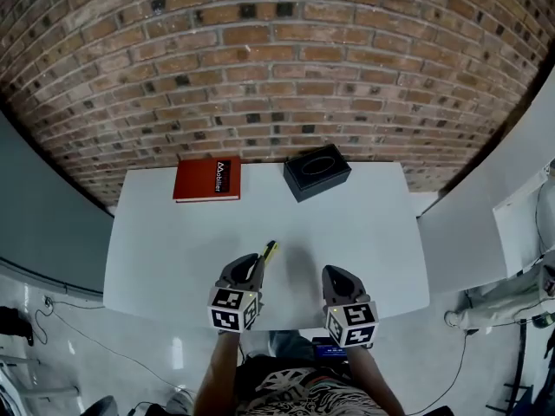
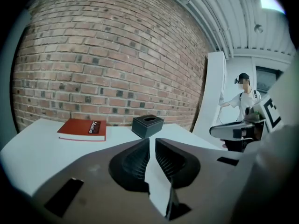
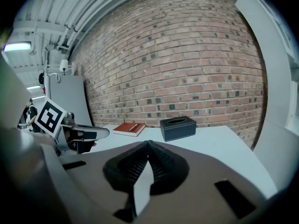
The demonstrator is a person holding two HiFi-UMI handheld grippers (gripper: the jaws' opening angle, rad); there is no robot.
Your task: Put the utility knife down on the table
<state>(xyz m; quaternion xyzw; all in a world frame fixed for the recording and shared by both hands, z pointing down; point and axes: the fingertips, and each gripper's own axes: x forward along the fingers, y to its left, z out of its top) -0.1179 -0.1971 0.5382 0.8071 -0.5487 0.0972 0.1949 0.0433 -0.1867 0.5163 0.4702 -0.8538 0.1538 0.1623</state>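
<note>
my right gripper (image 1: 337,275) has its jaws pressed together, empty; my left gripper (image 1: 251,264) shows a thin slit with nothing in it. just beyond it the yellow utility knife (image 1: 270,252) lies on the white table (image 1: 173,241), its near end hidden. farther off are a red book (image 1: 206,178), its label too blurred to read, and a black tissue box (image 1: 316,172).

A red book (image 1: 206,178) is seen at eleven o'clock, with a black tissue box (image 1: 317,171) set near it at one o'clock. A brick wall (image 1: 260,59) is shown behind both.
</note>
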